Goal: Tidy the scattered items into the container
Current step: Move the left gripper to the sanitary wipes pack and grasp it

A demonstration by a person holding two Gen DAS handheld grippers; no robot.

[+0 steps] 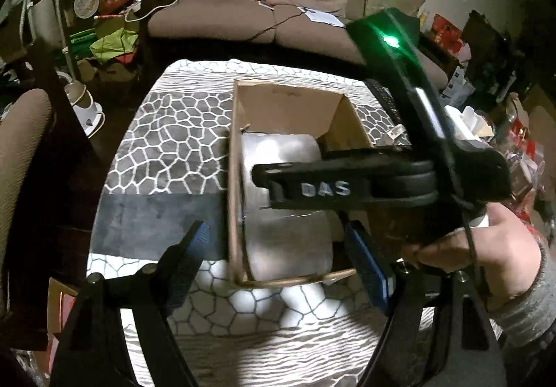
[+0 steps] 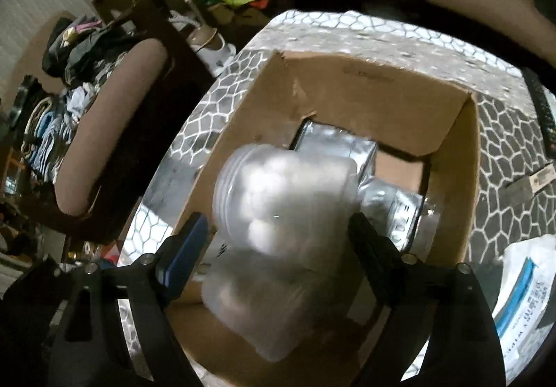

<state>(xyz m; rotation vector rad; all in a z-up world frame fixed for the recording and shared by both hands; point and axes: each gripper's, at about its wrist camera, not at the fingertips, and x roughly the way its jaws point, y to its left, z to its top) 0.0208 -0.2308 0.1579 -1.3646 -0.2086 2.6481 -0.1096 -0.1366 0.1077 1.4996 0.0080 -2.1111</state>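
Note:
An open cardboard box (image 2: 365, 91) stands on the table with the honeycomb-patterned cloth (image 1: 166, 129). Silver foil packets (image 2: 340, 150) lie inside it. A clear jar of white balls (image 2: 285, 199), blurred, sits tilted over the box between the fingers of my right gripper (image 2: 278, 220). A small gap shows at the left pad, so the jaws are open. A second clear container (image 2: 264, 310) lies below it in the box. My left gripper (image 1: 276, 227) is open and empty, straddling the box's near left wall (image 1: 232, 213). One right gripper finger (image 1: 323, 188) crosses over the box, held by a hand (image 1: 486, 248).
A black remote (image 2: 545, 115) and a small tag (image 2: 531, 182) lie on the cloth right of the box. A white plastic bag with blue print (image 2: 521, 282) sits at the near right. A sofa (image 1: 243, 11) stands beyond the table and a padded chair (image 2: 104, 129) to its left.

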